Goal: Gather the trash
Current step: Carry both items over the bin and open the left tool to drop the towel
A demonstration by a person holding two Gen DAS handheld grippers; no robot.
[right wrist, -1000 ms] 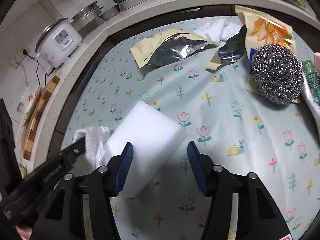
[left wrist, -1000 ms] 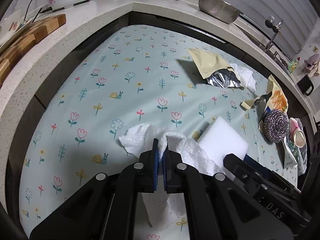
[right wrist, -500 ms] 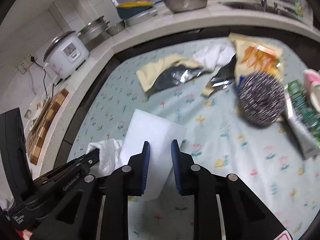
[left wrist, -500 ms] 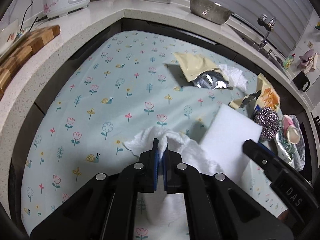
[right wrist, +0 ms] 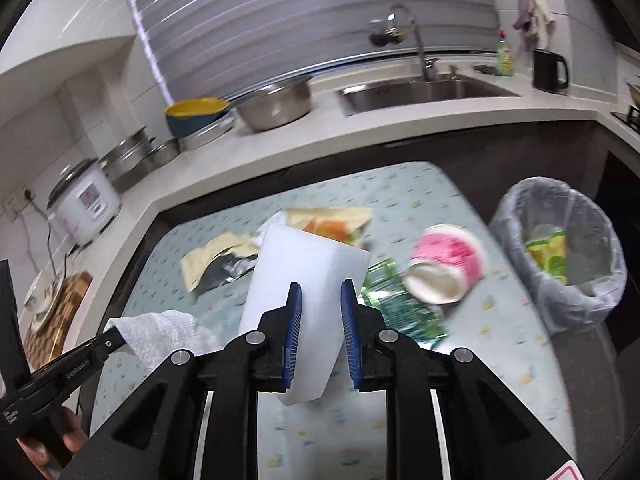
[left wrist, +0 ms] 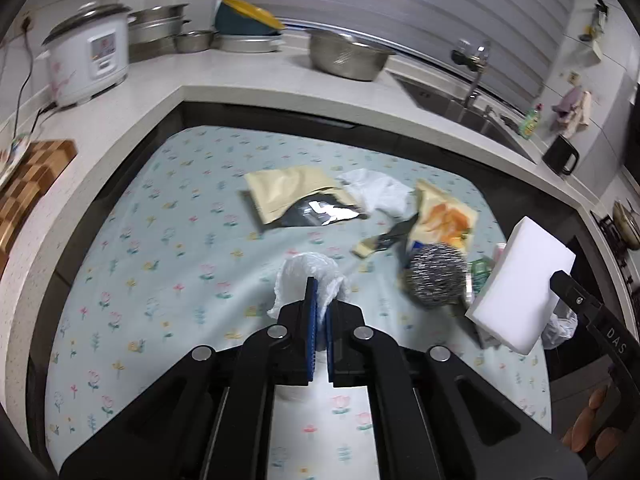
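You have the crumpled white paper towel (left wrist: 310,280) pinched aloft in your left hand and the white sponge block (right wrist: 304,280) lifted, tilted, in your right. On the floral cloth lie a torn foil-lined pouch (left wrist: 298,200), an orange snack bag (left wrist: 442,216), a steel scourer (left wrist: 436,278), a pink cup (right wrist: 448,264). The lined bin (right wrist: 560,256) stands just off the cloth's right edge.

steel scourer (left wrist: 436,278) on the tablecloth (left wrist: 160,248) right of the foil pouch (left wrist: 300,200) — lined bin (right wrist: 560,252) beside the table's right edge.
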